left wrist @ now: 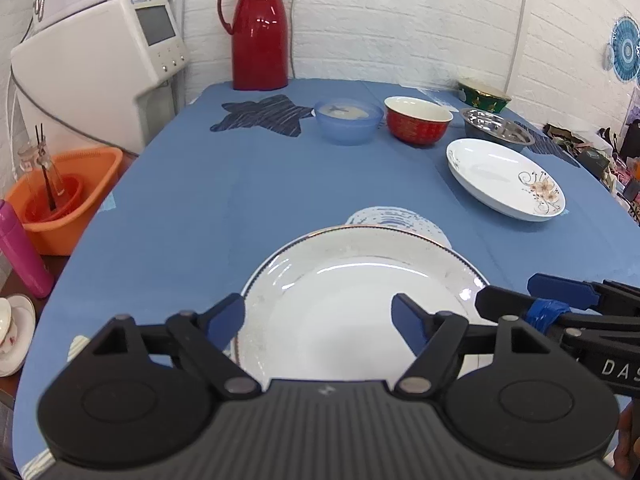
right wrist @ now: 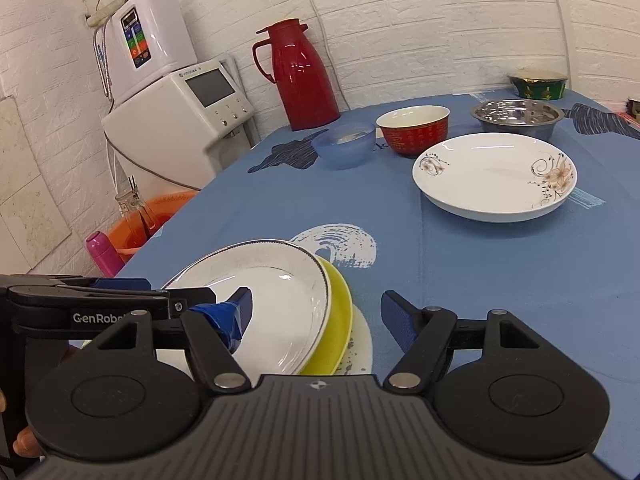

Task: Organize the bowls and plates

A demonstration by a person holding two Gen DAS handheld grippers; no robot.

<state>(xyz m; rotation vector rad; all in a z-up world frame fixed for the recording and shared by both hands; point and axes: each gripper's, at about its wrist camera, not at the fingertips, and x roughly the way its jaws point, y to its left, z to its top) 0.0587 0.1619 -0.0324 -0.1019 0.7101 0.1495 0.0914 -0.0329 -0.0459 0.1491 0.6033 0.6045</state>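
Plate [right wrist: 260, 300] with a dark-edged rim lies tilted atop a yellow plate [right wrist: 340, 328], seen only by the right wrist, on the blue tablecloth [left wrist: 300, 184] below a white brick wall [left wrist: 400, 20]. Left gripper [left wrist: 318, 316] gapes wide above it, holding nothing; right gripper [right wrist: 316, 312] is equally spread, empty, just beside. Beyond the stack: flowered plate [left wrist: 504, 178], red bowl [left wrist: 418, 120], blue bowl [left wrist: 348, 120], steel bowl [left wrist: 496, 128], red jug [left wrist: 258, 32].
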